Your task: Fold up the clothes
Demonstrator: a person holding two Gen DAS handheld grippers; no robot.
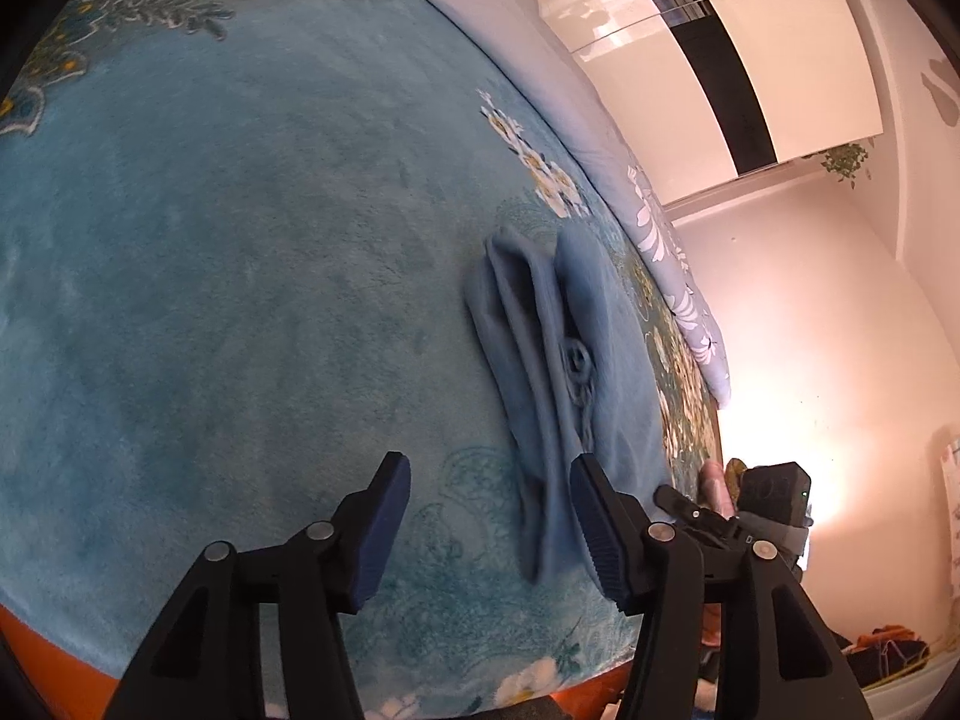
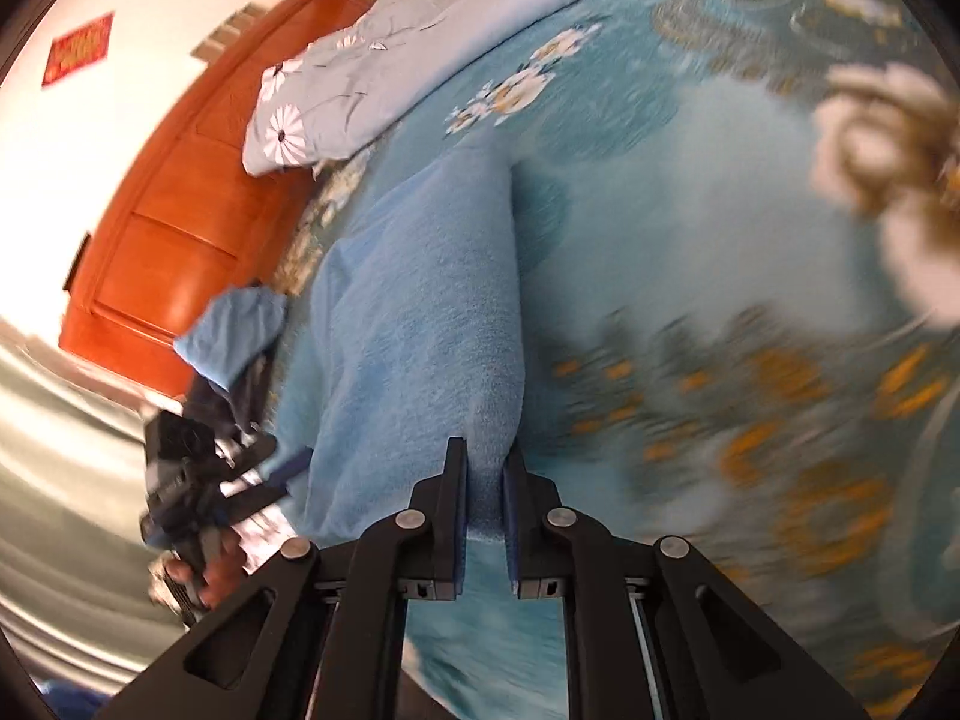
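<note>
The left gripper (image 1: 489,531) hung wide open, gripping nothing, above a plush teal floral blanket (image 1: 240,300). A soft, creased blue garment (image 1: 552,360) lay just beyond its right fingertip. The right gripper (image 2: 485,483) pinched that fleecy cloth's folded edge between nearly closed pads.

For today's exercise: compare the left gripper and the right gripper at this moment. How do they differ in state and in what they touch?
The left gripper has its jaws wide apart and grips nothing; the right gripper has its jaws nearly shut, pinching an edge of the light blue garment. The left gripper hangs over the teal blanket beside the garment; the right gripper is in contact with the garment. Both have black frames with dark blue pads.
</note>
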